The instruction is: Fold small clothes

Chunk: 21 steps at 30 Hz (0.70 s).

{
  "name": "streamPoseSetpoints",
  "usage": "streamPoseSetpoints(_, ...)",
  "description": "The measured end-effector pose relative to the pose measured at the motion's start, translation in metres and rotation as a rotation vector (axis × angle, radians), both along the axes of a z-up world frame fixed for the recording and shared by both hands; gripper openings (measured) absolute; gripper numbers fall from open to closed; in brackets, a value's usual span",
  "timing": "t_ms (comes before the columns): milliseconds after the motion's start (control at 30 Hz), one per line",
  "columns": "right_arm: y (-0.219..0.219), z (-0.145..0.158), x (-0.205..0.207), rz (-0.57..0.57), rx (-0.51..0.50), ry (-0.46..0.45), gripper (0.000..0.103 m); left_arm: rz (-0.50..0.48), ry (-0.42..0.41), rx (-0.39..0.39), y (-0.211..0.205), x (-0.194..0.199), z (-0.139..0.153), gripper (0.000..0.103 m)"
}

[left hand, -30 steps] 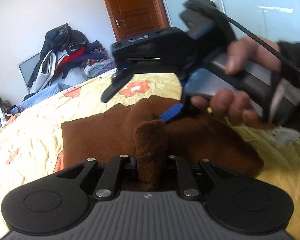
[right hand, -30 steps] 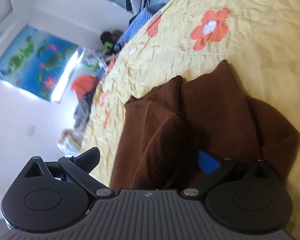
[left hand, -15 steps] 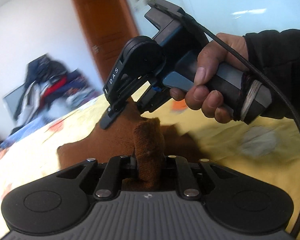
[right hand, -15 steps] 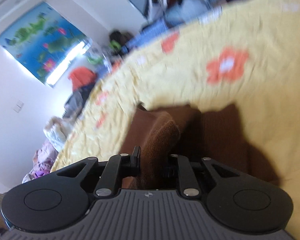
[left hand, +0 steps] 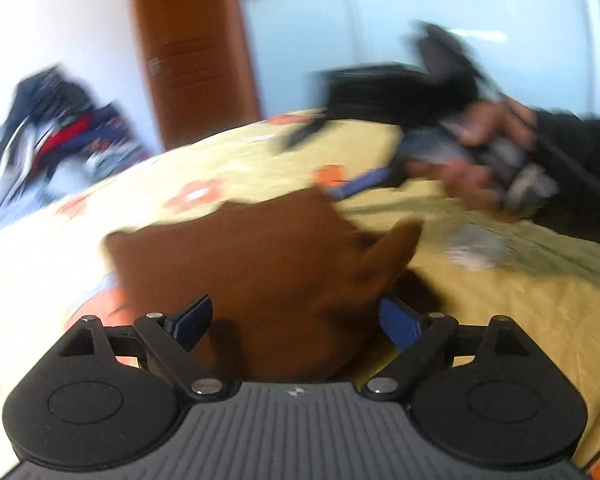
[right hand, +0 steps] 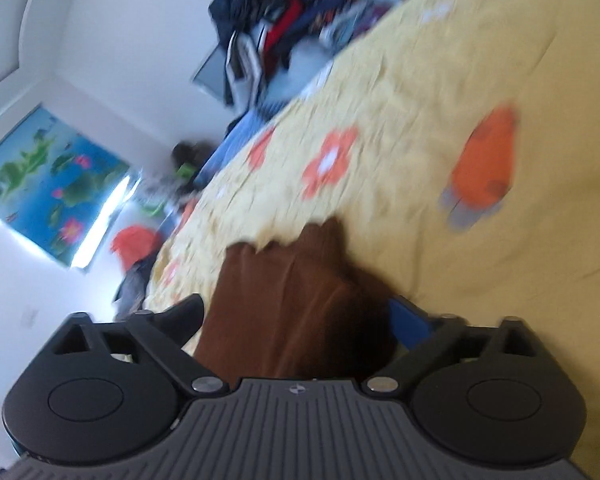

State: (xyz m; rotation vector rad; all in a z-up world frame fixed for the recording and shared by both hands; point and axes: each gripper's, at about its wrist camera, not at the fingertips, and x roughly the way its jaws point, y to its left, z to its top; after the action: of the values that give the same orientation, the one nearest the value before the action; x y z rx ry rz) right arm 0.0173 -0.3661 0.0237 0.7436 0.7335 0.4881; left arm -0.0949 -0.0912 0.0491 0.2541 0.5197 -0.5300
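A brown knit garment point(left hand: 260, 264) lies folded on the yellow flowered bedsheet point(left hand: 500, 320). My left gripper point(left hand: 296, 320) is open, its blue-padded jaws spread on either side of the garment's near edge. In the right wrist view the same brown garment point(right hand: 296, 300) lies between the jaws of my right gripper point(right hand: 296, 316), which is open too. The right gripper, held in a hand point(left hand: 480, 152), shows blurred at the upper right of the left wrist view, above the bed beyond the garment.
A pile of dark and red clothes point(left hand: 48, 136) is heaped past the bed's far edge, also in the right wrist view point(right hand: 284, 36). A brown door point(left hand: 192, 48) stands behind. A blue poster point(right hand: 48, 184) hangs on the wall.
Both grippers were shut on folds of the brown garment half a second ago; both have opened and let it drop flat. The right gripper has pulled away to the right.
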Motion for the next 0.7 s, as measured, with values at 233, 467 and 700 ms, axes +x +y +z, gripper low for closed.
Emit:
streamPoseSetpoints(233, 0.008, -0.015, 0.009, 0.039, -0.098, 0.087, 0.095, 0.280, 0.235, -0.421, 0.108, 0.070, 0.010, 0.091)
streamPoseSetpoints(467, 0.032, -0.019, 0.026, 0.080, -0.089, 0.077, 0.078, 0.349, 0.562, -0.711, 0.117, 0.157, -0.037, 0.090)
streamPoseSetpoints(700, 0.027, -0.032, 0.024, 0.051, -0.062, 0.120, 0.028, 0.357, 0.623, -0.670, 0.100, 0.196, -0.044, 0.016)
